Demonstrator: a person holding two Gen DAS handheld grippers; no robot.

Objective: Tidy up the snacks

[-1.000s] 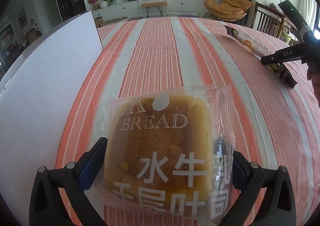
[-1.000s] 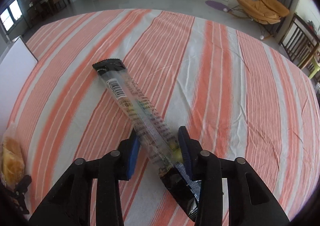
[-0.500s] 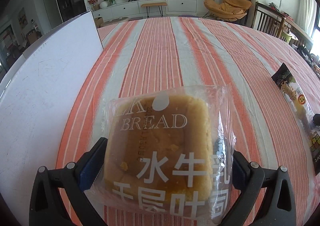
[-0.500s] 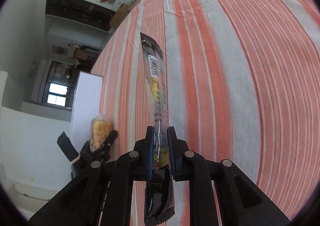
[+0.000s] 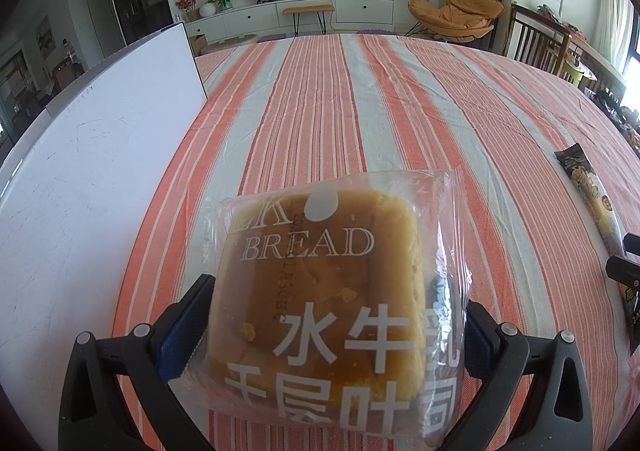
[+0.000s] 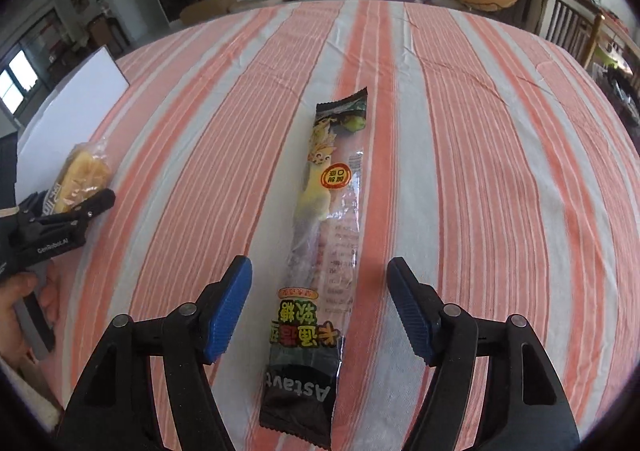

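Observation:
My left gripper (image 5: 332, 311) is shut on a packaged square bread (image 5: 328, 279) in clear wrap and holds it just above the striped tablecloth. It also shows in the right wrist view (image 6: 80, 175), at the far left. My right gripper (image 6: 320, 291) is open, its blue pads either side of a long snack stick packet (image 6: 328, 211) that lies flat on the cloth. That packet also shows at the right edge of the left wrist view (image 5: 592, 195).
A white board (image 5: 92, 171) lies along the left side of the table, next to the bread. The orange-and-white striped tablecloth (image 6: 460, 131) covers the table. Chairs and a TV unit stand beyond the far edge.
My right gripper has opened and let go of the snack stick packet, which now lies flat on the cloth, print side up. The left gripper has held still with the bread.

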